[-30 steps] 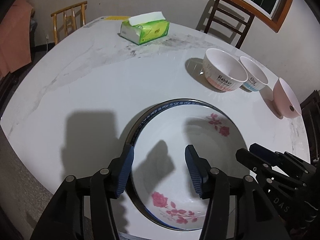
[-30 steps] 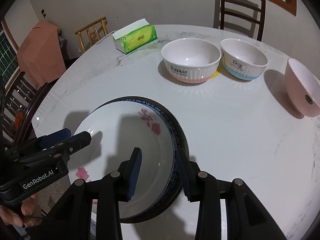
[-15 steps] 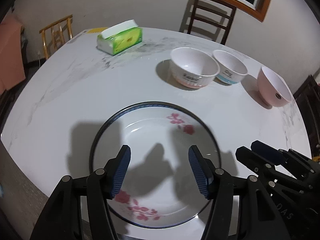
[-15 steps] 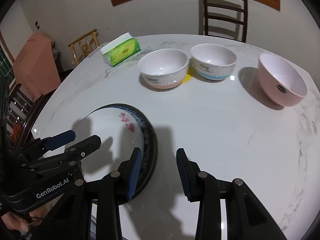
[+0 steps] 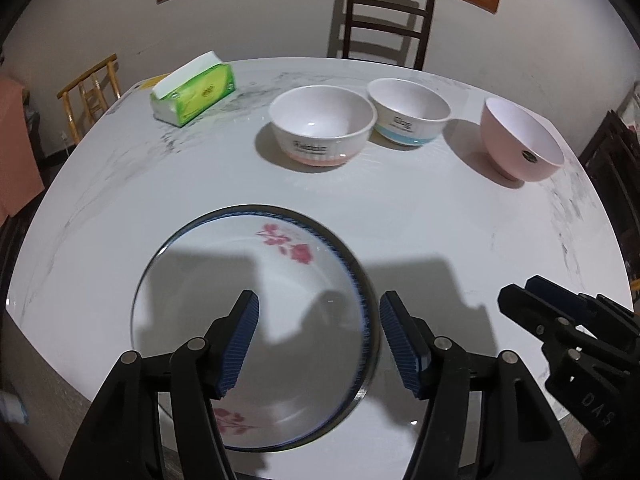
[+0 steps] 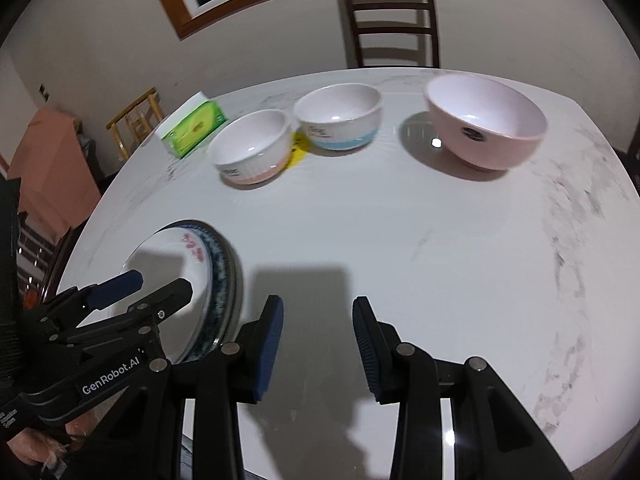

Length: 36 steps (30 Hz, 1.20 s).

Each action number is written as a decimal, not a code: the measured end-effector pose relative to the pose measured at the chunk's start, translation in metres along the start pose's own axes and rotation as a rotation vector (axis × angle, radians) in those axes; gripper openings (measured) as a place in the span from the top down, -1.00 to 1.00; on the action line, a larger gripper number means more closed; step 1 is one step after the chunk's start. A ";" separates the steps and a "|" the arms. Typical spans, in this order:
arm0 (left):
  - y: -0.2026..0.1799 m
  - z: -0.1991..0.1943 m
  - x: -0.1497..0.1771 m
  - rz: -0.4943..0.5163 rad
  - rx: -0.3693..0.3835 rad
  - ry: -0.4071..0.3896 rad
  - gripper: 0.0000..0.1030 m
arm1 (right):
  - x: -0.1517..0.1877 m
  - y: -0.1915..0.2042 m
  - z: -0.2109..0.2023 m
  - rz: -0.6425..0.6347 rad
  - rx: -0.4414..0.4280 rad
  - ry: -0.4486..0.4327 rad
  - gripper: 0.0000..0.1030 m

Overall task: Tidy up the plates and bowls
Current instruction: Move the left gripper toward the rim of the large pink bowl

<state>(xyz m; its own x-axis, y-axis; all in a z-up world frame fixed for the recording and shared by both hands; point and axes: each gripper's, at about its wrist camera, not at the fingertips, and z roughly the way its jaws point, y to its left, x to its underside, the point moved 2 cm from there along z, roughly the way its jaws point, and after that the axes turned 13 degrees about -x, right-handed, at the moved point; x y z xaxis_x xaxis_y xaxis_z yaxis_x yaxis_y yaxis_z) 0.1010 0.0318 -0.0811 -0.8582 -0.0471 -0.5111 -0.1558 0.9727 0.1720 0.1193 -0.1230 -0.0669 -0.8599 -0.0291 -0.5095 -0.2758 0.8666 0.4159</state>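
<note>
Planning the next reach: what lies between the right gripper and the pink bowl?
Only bare table, seen in the right wrist view, lies between the right gripper and the pink bowl.

bowls: 3, pink-banded [image 5: 322, 125], blue-banded [image 5: 408, 117], plain pink [image 5: 520, 142] | plates: a stack [image 5: 256, 320], floral on top of a blue-rimmed one, count unclear | tissue packs: 1 [image 5: 194, 88] | chairs: 2, dark [image 5: 386, 20], light wooden [image 5: 92, 90] | tables: 1 [image 5: 440, 216] | grippers: 2, left [image 5: 318, 338], right [image 6: 318, 350]
</note>
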 end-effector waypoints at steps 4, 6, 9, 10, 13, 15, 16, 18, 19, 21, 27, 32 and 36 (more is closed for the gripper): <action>-0.016 0.000 -0.003 0.031 -0.003 -0.001 -0.17 | 0.001 -0.019 -0.009 0.035 0.022 -0.016 0.27; -0.025 -0.001 -0.005 0.045 -0.002 -0.003 -0.17 | 0.001 -0.025 -0.012 0.045 0.029 -0.021 0.27; -0.037 -0.002 -0.009 0.059 0.002 -0.006 -0.17 | 0.000 -0.037 -0.019 0.054 0.045 -0.030 0.27; -0.043 -0.003 -0.011 0.065 0.002 -0.007 -0.17 | 0.000 -0.040 -0.021 0.056 0.047 -0.034 0.27; -0.054 -0.004 -0.015 0.082 0.001 -0.012 -0.17 | -0.003 -0.048 -0.023 0.059 0.065 -0.041 0.27; -0.063 -0.004 -0.019 0.097 0.000 -0.013 -0.17 | -0.005 -0.054 -0.026 0.057 0.069 -0.044 0.27; -0.067 -0.004 -0.021 0.103 0.000 -0.014 -0.17 | -0.007 -0.056 -0.027 0.057 0.074 -0.045 0.27; -0.074 -0.003 -0.025 0.118 -0.001 -0.018 -0.18 | -0.010 -0.062 -0.029 0.061 0.077 -0.048 0.27; -0.078 -0.003 -0.028 0.125 0.000 -0.020 -0.18 | -0.012 -0.065 -0.030 0.064 0.076 -0.049 0.27; -0.085 -0.002 -0.032 0.137 0.001 -0.021 -0.18 | -0.016 -0.073 -0.033 0.070 0.081 -0.055 0.27; -0.107 0.000 -0.046 0.166 0.014 -0.023 -0.18 | -0.032 -0.096 -0.043 0.080 0.107 -0.078 0.27; -0.122 0.002 -0.062 0.188 0.018 -0.031 -0.18 | -0.048 -0.117 -0.051 0.108 0.117 -0.101 0.27; -0.131 0.003 -0.076 0.196 0.008 -0.051 -0.18 | -0.066 -0.134 -0.058 0.113 0.154 -0.129 0.27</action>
<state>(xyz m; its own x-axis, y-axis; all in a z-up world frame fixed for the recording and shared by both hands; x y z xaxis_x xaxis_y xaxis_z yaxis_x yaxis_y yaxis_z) 0.1885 -0.0910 -0.0673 -0.8460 0.1548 -0.5102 0.0159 0.9638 0.2661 0.1880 -0.2662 -0.0456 -0.8171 0.1279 -0.5621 -0.1035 0.9267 0.3612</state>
